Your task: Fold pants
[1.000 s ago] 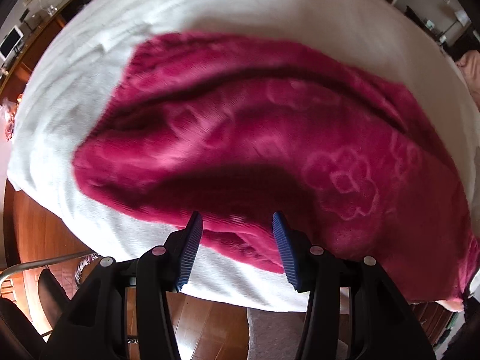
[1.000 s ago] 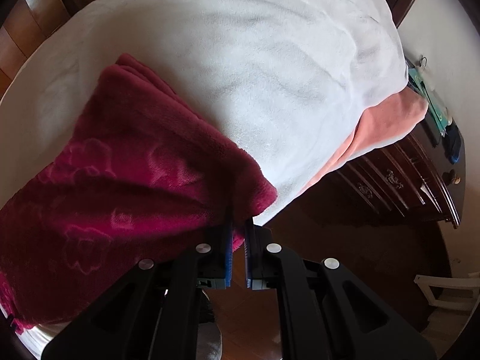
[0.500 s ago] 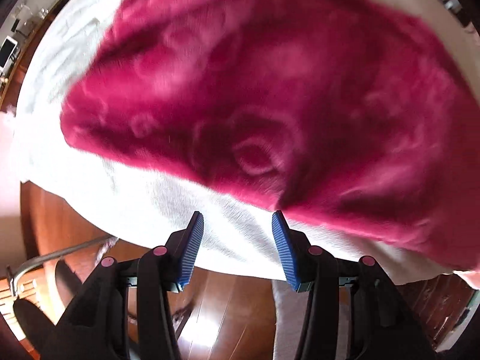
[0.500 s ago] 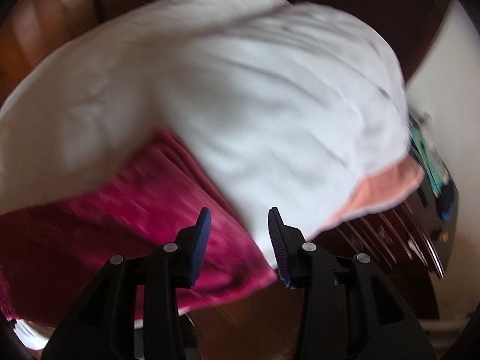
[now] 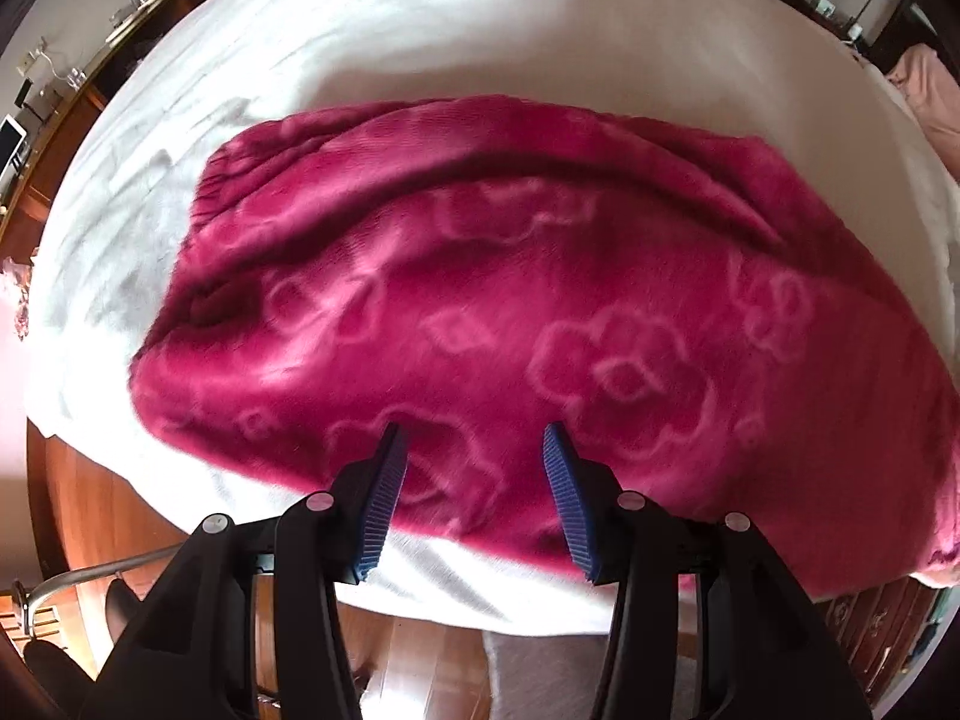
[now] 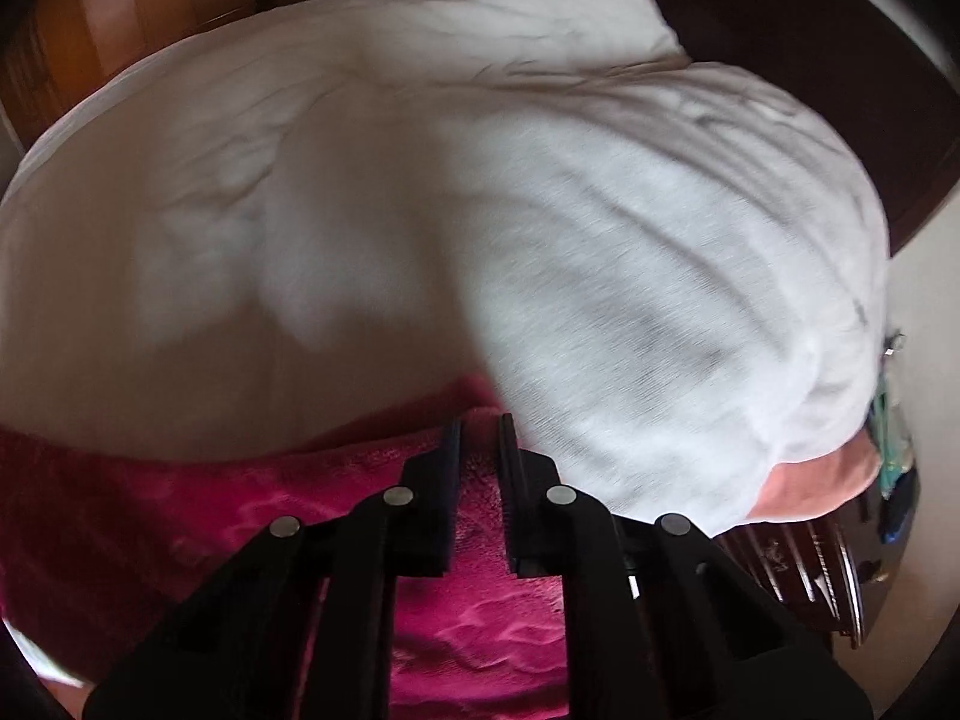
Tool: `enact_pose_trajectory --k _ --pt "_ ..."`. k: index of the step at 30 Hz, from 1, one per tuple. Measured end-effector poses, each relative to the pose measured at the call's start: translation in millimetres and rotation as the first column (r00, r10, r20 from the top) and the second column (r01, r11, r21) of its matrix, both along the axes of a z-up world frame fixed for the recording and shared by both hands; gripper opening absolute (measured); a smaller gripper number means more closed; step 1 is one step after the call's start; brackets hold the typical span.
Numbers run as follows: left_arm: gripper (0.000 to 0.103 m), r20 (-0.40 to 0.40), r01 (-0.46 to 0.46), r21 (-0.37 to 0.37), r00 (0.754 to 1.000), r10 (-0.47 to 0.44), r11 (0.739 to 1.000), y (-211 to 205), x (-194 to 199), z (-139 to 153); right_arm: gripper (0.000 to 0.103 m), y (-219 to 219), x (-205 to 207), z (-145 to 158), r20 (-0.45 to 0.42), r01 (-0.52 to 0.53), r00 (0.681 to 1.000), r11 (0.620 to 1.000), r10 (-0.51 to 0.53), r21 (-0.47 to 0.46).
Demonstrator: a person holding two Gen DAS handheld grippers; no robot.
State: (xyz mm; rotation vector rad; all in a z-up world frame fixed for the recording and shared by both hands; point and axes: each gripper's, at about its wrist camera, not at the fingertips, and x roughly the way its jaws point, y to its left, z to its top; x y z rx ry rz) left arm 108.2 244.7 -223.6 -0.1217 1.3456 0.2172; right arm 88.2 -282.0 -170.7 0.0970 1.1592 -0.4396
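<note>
On the white bedcover [image 5: 420,30], viewed from the left wrist camera, the magenta fleece pants [image 5: 510,300] lie folded into a broad, roughly rectangular bundle with a raised flower pattern across the top layer. At the far left of this view a wooden sideboard [image 5: 54,120] runs along the wall, and wooden floor [image 5: 90,510] shows below the bed's near edge. The bundle's left end is gathered and rumpled; a long crease runs across its upper part toward the right. The left gripper [image 5: 474,444] hangs above the near edge of the bundle, pointing steeply down, its blue ribbed pads [image 5: 384,498] set apart with only the fleece surface seen through the gap; no cloth is pinched between them, and contact with the fabric cannot be confirmed. At the far right of this view a pink cloth [image 5: 927,96] lies at the bed's edge. From the right wrist camera, the pants [image 6: 180,510] fill the lower left and centre, lying on the bedcover [image 6: 420,210], which is blurred. The right gripper [image 6: 480,438] sits over the fleece with its jaws closing, a narrow slit left between them; fleece shows through that slit, but the fingers [image 6: 447,480] do not visibly pinch any fold. Further right, a salmon-pink blanket [image 6: 810,480] protrudes from under the bedcover's corner, and a dark wooden dresser [image 6: 792,564] stands just beside the bed.
</note>
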Motion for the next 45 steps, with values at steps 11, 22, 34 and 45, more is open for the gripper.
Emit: enact_pose_trajectory --k 11,22,34,45 --pt "0.049 -0.117 0.073 -0.018 0.990 -0.075 0.997 -5.0 5.5 -68.9 0.034 5.9 17.5 16.1 -0.009 0.093 0.995 0.987 -0.095 -0.129" --pt "0.049 -0.015 0.027 -0.168 0.999 -0.030 0.985 63.9 24.0 -27.5 0.034 178.7 76.8 32.4 0.084 -0.220 0.974 0.967 0.210 0.128" --pt "0.058 0.107 -0.057 -0.092 0.992 0.067 0.994 170.3 76.1 27.7 0.042 421.5 139.0 -4.3 0.085 -0.590 0.793 0.725 0.604 0.354" --pt "0.062 0.026 -0.137 -0.314 0.988 0.153 0.939 240.1 92.6 -10.3 0.042 484.3 155.3 -41.9 0.000 -0.600 0.741 0.661 0.672 0.450"
